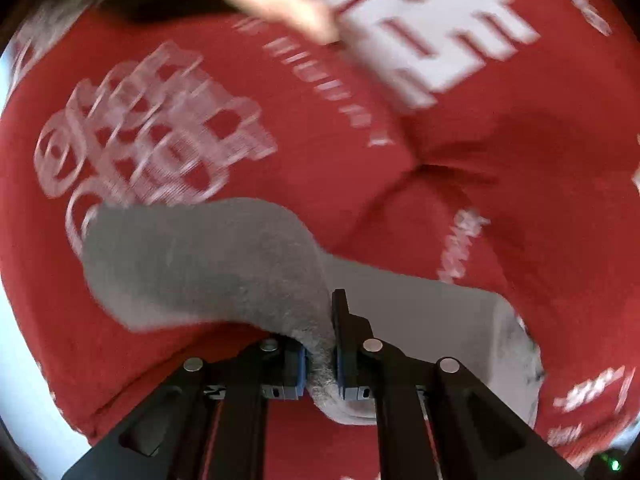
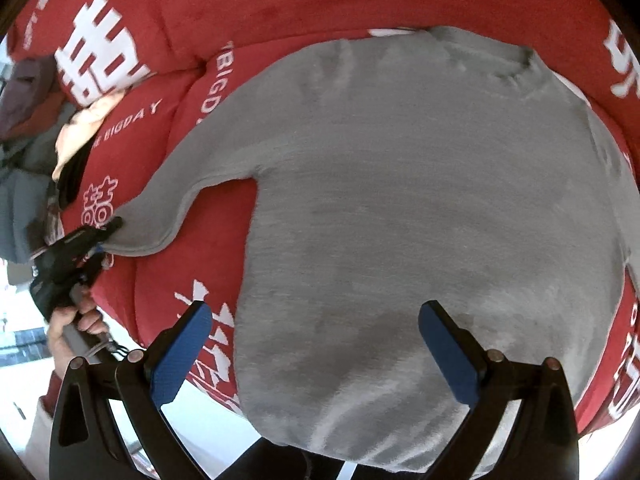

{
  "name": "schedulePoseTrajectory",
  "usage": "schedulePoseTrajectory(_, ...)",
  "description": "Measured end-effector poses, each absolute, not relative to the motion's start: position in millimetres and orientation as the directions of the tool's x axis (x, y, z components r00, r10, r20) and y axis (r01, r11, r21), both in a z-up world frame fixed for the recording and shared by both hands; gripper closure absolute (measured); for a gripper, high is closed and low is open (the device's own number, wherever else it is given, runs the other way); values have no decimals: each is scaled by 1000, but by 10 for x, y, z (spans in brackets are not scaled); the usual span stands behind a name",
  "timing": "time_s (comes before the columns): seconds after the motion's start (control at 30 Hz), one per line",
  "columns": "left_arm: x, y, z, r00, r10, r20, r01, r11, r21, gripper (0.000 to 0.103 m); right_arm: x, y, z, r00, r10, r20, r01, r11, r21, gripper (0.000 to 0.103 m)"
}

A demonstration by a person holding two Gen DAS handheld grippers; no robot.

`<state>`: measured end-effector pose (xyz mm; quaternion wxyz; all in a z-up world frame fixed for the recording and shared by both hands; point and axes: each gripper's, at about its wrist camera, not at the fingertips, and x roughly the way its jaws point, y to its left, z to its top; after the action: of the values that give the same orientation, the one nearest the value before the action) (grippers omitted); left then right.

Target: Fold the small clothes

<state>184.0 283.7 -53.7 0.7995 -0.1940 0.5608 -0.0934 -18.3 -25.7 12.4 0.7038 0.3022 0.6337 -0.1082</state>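
The soft, floppy gray sweater [image 2: 420, 208] bends easily; the left gripper [image 1: 334, 344] pinches its sleeve end, the right gripper [image 2: 316, 344] gapes wide.

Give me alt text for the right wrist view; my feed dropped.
A grey sweater lies spread flat on a red bedcover with white lettering, below the open right gripper. At far left, the left gripper pinches the end of its outstretched sleeve.
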Motion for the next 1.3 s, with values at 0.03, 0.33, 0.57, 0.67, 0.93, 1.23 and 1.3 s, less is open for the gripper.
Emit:
schedulePoseTrajectory(0.03, 1843, 2691, -413, 366, -384, -848, -23, 907, -421, 92, -227, -305, 118, 174, 232, -957, 547, 786, 290, 0)
schedulePoseTrajectory(0.33, 1595, 1199, 481, 380, -588, -714, 328, 808, -490, 92, -588, -849, 169, 211, 231, -950, 603, 734, 312, 0)
schedulePoseTrajectory(0.57, 1016, -145, 481, 225, -679, -699, 517, 691, -505, 92, -1041, -1474, 201, 246, 193, -950, 677, 667, 311, 0)
schedulePoseTrajectory(0.67, 751, -637, 277, 167, -671, -722, 568, 664, -486, 92, -1311, -1750, 161, 249, 171, -953, 720, 625, 300, 0)
schedulePoseTrajectory(0.93, 203, -1357, -409, 125, -479, -869, 668, 688, -283, 57, -1960, -2251, -118, 210, 143, -967, 812, 526, 254, 0)
schedulePoseTrajectory(1.23, 340, -812, -82, 175, -421, -890, 662, 719, -210, 37, -1769, -2300, -10, 194, 73, -978, 770, 606, 198, 0)
schedulePoseTrajectory(1.3, 503, -559, 30, 213, -407, -888, 644, 742, -186, 36, -1551, -2264, 50, 206, 45, -977, 732, 656, 185, 0)
